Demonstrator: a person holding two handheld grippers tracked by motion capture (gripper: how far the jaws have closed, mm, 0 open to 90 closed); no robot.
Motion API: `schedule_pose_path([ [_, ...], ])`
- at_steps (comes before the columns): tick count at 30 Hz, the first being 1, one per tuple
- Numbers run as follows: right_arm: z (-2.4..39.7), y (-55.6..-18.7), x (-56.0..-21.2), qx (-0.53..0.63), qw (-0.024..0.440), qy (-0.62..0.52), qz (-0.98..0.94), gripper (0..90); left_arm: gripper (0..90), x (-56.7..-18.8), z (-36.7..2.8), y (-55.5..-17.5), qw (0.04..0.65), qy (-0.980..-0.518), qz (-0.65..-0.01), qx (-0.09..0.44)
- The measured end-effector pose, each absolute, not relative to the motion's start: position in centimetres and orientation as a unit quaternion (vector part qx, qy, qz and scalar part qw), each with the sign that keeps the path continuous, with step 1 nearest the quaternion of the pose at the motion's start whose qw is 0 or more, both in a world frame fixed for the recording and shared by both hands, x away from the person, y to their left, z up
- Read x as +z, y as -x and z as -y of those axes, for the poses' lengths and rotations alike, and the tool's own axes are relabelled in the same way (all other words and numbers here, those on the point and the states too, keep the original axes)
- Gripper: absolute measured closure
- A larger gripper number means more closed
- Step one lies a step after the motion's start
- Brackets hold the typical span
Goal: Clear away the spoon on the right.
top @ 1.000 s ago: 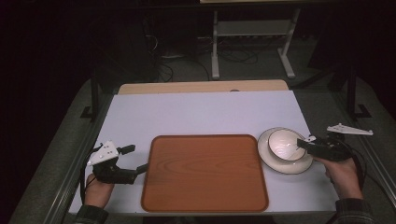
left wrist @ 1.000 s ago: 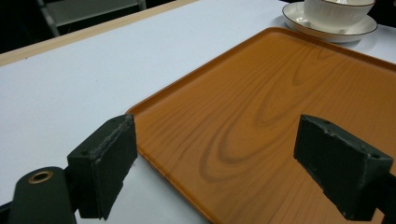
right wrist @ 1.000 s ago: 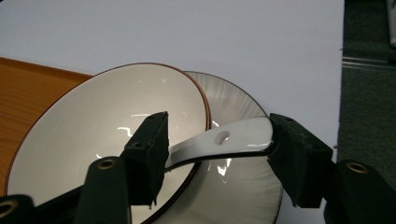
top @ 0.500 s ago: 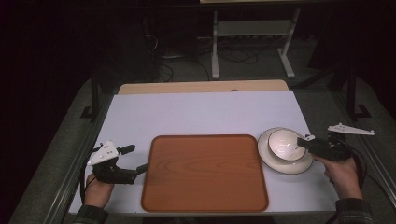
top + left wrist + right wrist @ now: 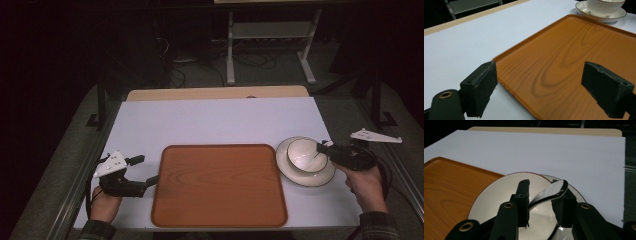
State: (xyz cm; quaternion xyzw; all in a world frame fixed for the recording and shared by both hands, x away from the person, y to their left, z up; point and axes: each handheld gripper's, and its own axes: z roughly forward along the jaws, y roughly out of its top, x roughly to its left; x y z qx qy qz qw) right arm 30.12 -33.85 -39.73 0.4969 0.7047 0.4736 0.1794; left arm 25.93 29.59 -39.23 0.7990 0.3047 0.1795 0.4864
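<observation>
A white bowl [image 5: 304, 156] stands on a white saucer [image 5: 326, 176] at the table's right, just past the tray's right edge. A white spoon [image 5: 551, 191] leans in the bowl [image 5: 499, 200], its handle up. My right gripper [image 5: 322, 148] [image 5: 540, 192] reaches over the bowl's right rim; its jaws have just been closing and stand either side of the spoon handle with a little gap left. The orange wooden tray [image 5: 220, 185] lies bare in the middle. My left gripper [image 5: 146, 170] [image 5: 542, 75] rests open at the tray's [image 5: 564, 62] left edge, nothing between its jaws.
A white sheet [image 5: 220, 120] covers the table, with a bare wooden strip [image 5: 215, 93] along the far edge. A metal stand [image 5: 270, 45] and cables sit on the dark floor beyond. The table's metal rails run along both sides.
The right gripper's jaws have drawn closer together around the spoon over the bowl. The left gripper and the tray have not moved.
</observation>
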Motion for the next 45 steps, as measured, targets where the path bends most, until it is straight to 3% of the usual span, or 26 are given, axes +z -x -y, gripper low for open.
schedule_pose_path([
  [18,32.9,-29.8,-38.1,0.505,0.175,-0.459,-0.709,80.4,12.7,-39.2,-29.6,-25.9,0.486,-0.799,-0.305,0.18],
  [45,32.7,-29.9,-35.6,0.525,0.196,-0.438,-0.703,83.9,12.7,-39.3,-29.6,-25.9,0.486,-0.799,-0.305,0.179],
])
